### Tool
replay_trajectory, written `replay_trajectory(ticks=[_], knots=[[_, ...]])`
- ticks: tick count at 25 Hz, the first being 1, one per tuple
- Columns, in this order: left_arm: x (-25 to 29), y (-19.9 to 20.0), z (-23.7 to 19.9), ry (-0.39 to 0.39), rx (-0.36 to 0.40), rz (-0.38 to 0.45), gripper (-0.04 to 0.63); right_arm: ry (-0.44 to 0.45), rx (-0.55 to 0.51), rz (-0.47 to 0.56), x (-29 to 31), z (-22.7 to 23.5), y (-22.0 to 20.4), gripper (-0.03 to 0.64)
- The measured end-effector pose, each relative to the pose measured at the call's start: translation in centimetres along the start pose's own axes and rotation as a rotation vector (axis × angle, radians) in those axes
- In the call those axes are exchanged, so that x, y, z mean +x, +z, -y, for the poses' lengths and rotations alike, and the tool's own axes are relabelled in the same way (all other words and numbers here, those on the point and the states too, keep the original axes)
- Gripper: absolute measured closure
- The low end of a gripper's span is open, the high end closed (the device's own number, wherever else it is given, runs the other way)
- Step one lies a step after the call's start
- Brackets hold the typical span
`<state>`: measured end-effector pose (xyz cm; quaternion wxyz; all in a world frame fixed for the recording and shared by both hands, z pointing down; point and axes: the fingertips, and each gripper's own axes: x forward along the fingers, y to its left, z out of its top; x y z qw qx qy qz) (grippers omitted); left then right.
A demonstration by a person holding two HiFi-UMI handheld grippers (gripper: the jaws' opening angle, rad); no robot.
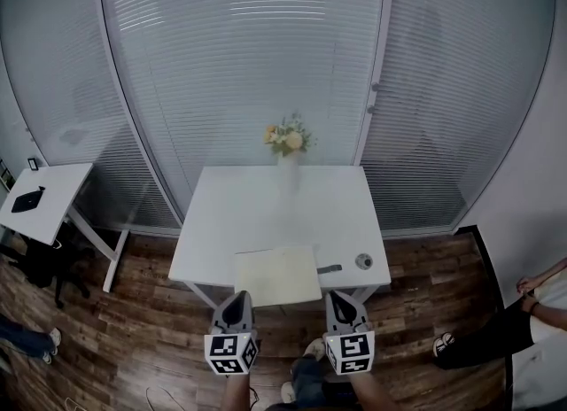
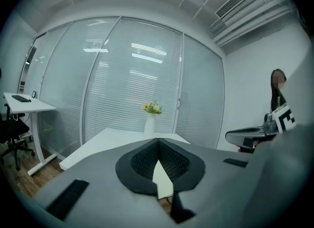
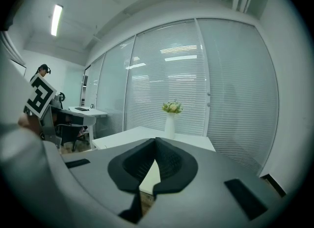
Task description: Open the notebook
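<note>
A cream notebook [image 1: 277, 275] lies closed at the near edge of the white table [image 1: 266, 201]. My left gripper [image 1: 237, 298] hovers just short of that edge, off the notebook's near left corner, jaws shut and empty. At the near right corner my right gripper [image 1: 342, 297] is likewise shut with nothing in it. In the left gripper view the left gripper [image 2: 158, 141] has its tips together, aimed across the table. The right gripper view shows the right gripper [image 3: 156, 141] closed the same way. Neither touches the notebook.
A dark pen [image 1: 330, 268] and a small round object [image 1: 364, 261] lie right of the notebook. A white vase of flowers [image 1: 288, 159] stands at the table's far edge, before a glass wall with blinds. A second white desk [image 1: 40, 197] stands left. A person [image 1: 532, 307] is at the right.
</note>
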<state>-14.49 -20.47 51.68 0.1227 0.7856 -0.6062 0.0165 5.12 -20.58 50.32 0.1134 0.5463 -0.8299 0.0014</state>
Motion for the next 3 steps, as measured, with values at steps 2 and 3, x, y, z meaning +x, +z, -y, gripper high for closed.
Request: replay_trajectory(ticks=[2, 3], knots=[[0.17, 0.03, 0.26, -0.003, 0.004, 0.000, 0.572, 0.000, 0.001, 0.001, 0.02, 0.20, 0.04, 0.604], [0.26, 0.04, 0.38, -0.004, 0.006, 0.000, 0.572, 0.001, 0.002, 0.001, 0.05, 0.29, 0.06, 0.604]])
